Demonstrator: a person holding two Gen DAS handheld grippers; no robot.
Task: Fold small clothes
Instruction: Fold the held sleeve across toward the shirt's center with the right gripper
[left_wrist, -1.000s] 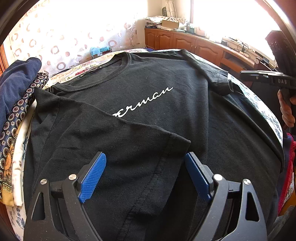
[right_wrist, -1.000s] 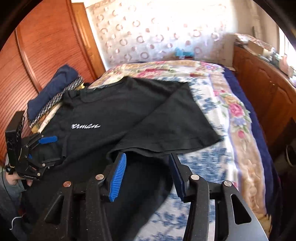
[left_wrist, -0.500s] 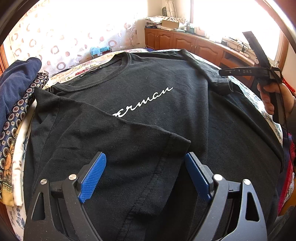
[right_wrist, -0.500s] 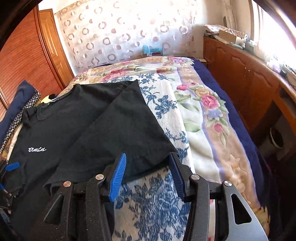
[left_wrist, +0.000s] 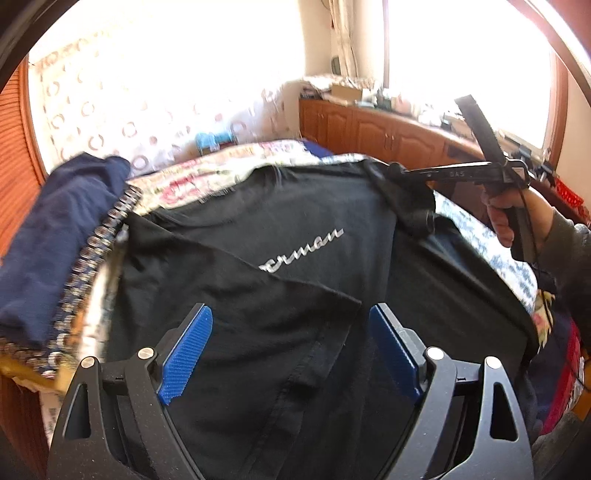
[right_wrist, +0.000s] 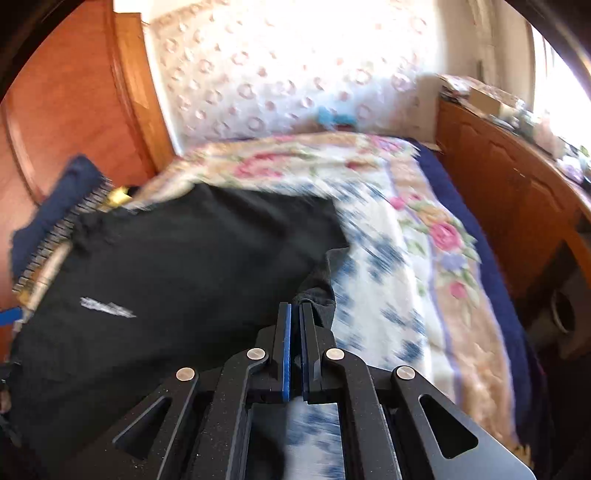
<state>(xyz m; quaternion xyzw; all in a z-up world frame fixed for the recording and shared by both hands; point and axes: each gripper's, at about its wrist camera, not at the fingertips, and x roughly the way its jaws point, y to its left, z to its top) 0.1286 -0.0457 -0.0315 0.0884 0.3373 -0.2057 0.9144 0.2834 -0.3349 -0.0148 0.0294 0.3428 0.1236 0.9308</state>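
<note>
A black T-shirt (left_wrist: 295, 221) with white script lettering lies spread on the flowered bedspread (right_wrist: 424, 258). Its near sleeve is folded in over the chest. My left gripper (left_wrist: 291, 347) is open and hovers over that folded sleeve, holding nothing. My right gripper (right_wrist: 294, 317) is shut on the edge of the other sleeve (right_wrist: 317, 291) and lifts it off the bed. In the left wrist view the right gripper (left_wrist: 410, 181) shows at the far right of the black T-shirt with the sleeve bunched in it.
A stack of folded clothes (left_wrist: 55, 236), dark blue on top, sits at the left of the shirt. A wooden wardrobe (right_wrist: 66, 103) stands left. Wooden cabinets (right_wrist: 517, 192) run along the right side under the window.
My right gripper has closed on the far sleeve's edge and raised it. My left gripper has lifted slightly and stays open.
</note>
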